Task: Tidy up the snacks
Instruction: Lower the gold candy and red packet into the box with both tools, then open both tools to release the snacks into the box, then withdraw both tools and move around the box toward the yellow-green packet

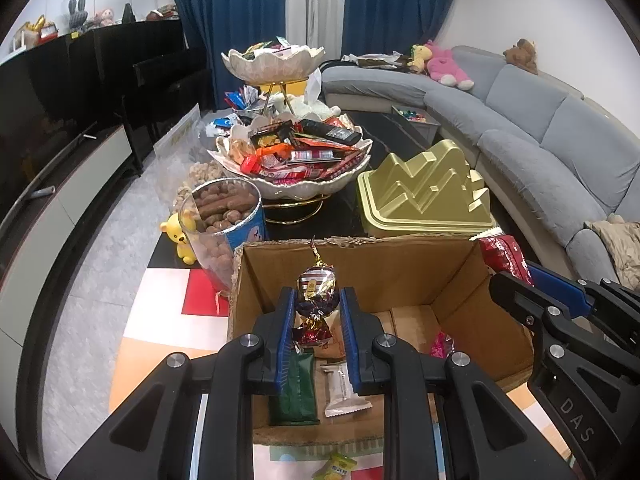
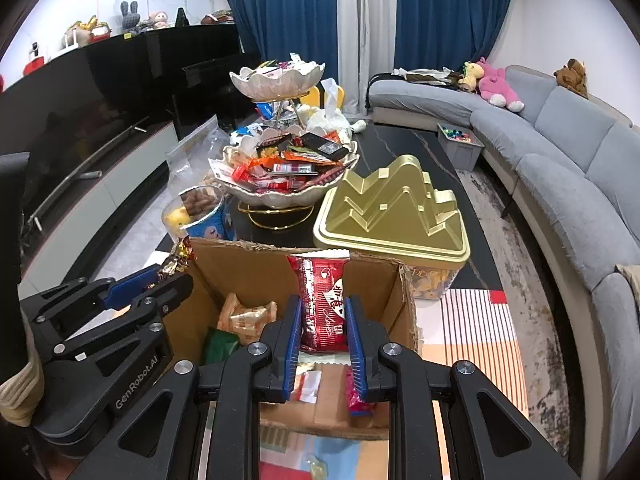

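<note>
My left gripper (image 1: 317, 304) is shut on a foil-wrapped candy (image 1: 316, 286) with twisted ends, held over the open cardboard box (image 1: 400, 264). My right gripper (image 2: 322, 314) is shut on a red snack packet (image 2: 322, 300), also above the box (image 2: 256, 264). Inside the box lie a green packet (image 1: 294, 392), a white wrapper (image 1: 342, 390), a pink wrapper (image 1: 440, 345) and a tan packet (image 2: 248, 316). The right gripper's body (image 1: 560, 312) shows at the right of the left wrist view. In the right wrist view the left gripper (image 2: 168, 276) appears at the left with the candy.
Behind the box stand a two-tier shell-shaped bowl stand (image 1: 296, 160) heaped with snacks, a gold mountain-shaped tin (image 1: 428, 196), a clear tub of brown snacks (image 1: 224, 216) and a yellow bear toy (image 1: 182, 238). A grey sofa (image 1: 540, 128) curves along the right; a dark TV cabinet (image 1: 60, 140) runs along the left.
</note>
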`<state>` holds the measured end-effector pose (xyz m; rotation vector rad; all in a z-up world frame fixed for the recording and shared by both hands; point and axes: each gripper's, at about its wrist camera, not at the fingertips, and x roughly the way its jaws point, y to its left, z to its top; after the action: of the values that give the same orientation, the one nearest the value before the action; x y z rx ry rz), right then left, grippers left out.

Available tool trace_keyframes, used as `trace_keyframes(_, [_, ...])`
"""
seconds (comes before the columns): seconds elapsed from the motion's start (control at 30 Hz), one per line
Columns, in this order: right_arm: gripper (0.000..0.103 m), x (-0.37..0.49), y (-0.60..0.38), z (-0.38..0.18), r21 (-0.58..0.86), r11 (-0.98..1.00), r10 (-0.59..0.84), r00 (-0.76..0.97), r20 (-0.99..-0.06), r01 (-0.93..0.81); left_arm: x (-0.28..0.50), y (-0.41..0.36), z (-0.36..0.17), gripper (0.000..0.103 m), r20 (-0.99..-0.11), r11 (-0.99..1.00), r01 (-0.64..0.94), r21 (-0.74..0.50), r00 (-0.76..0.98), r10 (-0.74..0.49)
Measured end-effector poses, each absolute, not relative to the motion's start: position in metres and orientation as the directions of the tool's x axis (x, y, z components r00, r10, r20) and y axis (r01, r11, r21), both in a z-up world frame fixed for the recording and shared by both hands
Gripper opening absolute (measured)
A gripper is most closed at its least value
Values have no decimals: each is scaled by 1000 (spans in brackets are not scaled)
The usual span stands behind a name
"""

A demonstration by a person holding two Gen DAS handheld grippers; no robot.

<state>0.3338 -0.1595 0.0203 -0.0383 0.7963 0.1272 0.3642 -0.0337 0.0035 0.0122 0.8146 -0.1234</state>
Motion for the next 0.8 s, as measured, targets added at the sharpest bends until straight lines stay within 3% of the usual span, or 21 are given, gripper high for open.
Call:
trace_keyframes(0.3, [24, 340, -160, 15, 16, 991, 101, 681, -726, -130, 367, -36, 0, 24, -729, 992, 123, -38, 675, -112])
trace_keyframes(0.37, [26, 338, -161, 16, 13, 992, 98, 687, -720, -128, 366, -35, 1, 32, -725, 992, 121, -40, 679, -112])
trace_keyframes(0.43, [45, 337, -162, 18, 8, 993, 91, 696, -712, -122, 364, -35, 2, 47, -721, 993, 111, -31, 686, -99])
trace_keyframes(0.57, [58, 335, -164, 22, 0, 995, 75, 711, -700, -104, 363, -31, 4, 65, -714, 996, 88, -28, 695, -82])
trace_keyframes(0.8, [72, 332, -169, 26, 1, 997, 57, 725, -687, -77, 358, -26, 7, 72, -706, 997, 72, -20, 705, -65])
